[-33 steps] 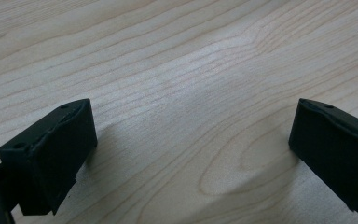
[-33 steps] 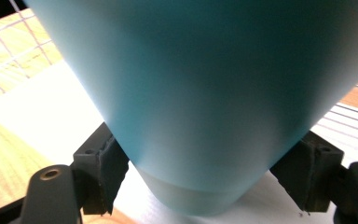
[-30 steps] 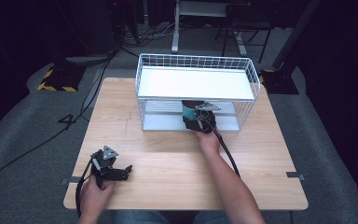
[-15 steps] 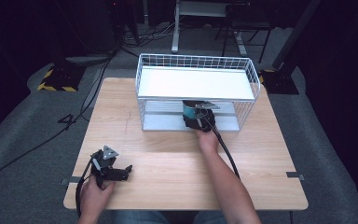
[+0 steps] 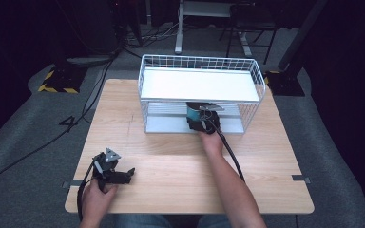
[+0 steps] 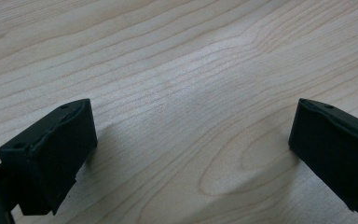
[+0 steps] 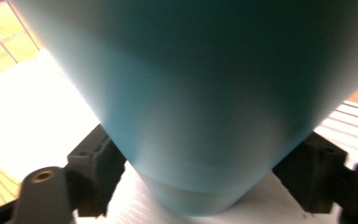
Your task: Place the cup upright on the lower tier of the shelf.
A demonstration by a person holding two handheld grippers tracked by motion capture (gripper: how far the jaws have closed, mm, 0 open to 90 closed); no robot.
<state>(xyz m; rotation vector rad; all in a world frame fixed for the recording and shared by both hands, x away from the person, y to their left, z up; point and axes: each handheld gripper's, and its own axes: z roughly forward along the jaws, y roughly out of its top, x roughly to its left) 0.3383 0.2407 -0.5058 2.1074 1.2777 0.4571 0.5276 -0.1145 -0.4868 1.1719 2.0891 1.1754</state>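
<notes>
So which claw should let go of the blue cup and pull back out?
The right claw. Its jaws sit around the blue cup on the wire rack's lower shelf. The left claw rests far away, open over bare table.

A light wooden table (image 5: 171, 190) stands on a grey floor (image 5: 24, 142). Toward its far edge sits a white wire rack (image 5: 199, 64) with a flat white top shelf and a lower shelf. On that lower shelf stands a teal cup (image 5: 192, 113). Near the front left corner, the left gripper (image 5: 129, 173) rests on the wood.

Upper shelf (image 5: 199, 84) low over right claw (image 5: 196, 114); bare tabletop (image 5: 180, 161) nearer.
</notes>
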